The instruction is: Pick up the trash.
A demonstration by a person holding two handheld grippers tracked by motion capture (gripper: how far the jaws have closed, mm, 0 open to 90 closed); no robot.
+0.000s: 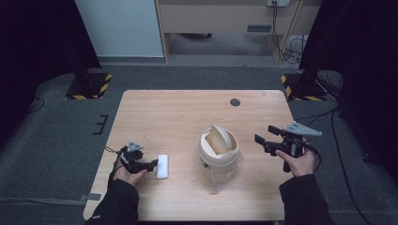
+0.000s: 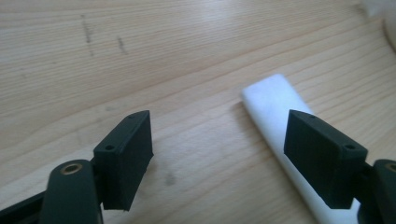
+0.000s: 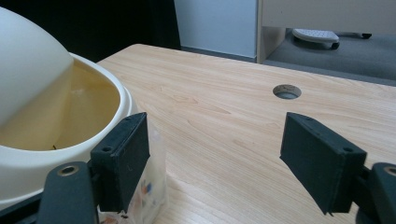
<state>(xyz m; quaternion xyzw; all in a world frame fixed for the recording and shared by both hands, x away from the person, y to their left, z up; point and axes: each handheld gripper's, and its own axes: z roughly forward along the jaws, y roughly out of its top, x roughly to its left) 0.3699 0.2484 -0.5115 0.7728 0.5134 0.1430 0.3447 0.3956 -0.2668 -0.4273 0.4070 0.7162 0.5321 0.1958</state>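
At about seven o'clock on the table (image 1: 187, 112), a white block (image 1: 162, 166) lies flat on the wood, long and slim with rounded corners; it could be an eraser or a bar of foam, we cannot tell which. Our left gripper (image 1: 152, 164) sits just to its nine o'clock side, jaws spread with nothing between the pads. In the left gripper view the white block (image 2: 275, 107) runs under the right-hand jaw while the other jaw stands over bare wood, so the block is off-centre in the gap.

We judge the block to be light, fairly stiff or slightly spongy, with a matt face that should not slip. The best hold is across its narrow width near the middle, with the pads on the two long sides.

Near the table's centre stands a cream swing-lid bin (image 1: 218, 147), its flap tipped up and a clear plastic bag (image 1: 225, 176) hanging below. Our right gripper (image 1: 263, 140) hovers at the bin's three o'clock, jaws wide and empty. The bin (image 3: 56, 107) looks light and easy to tip.
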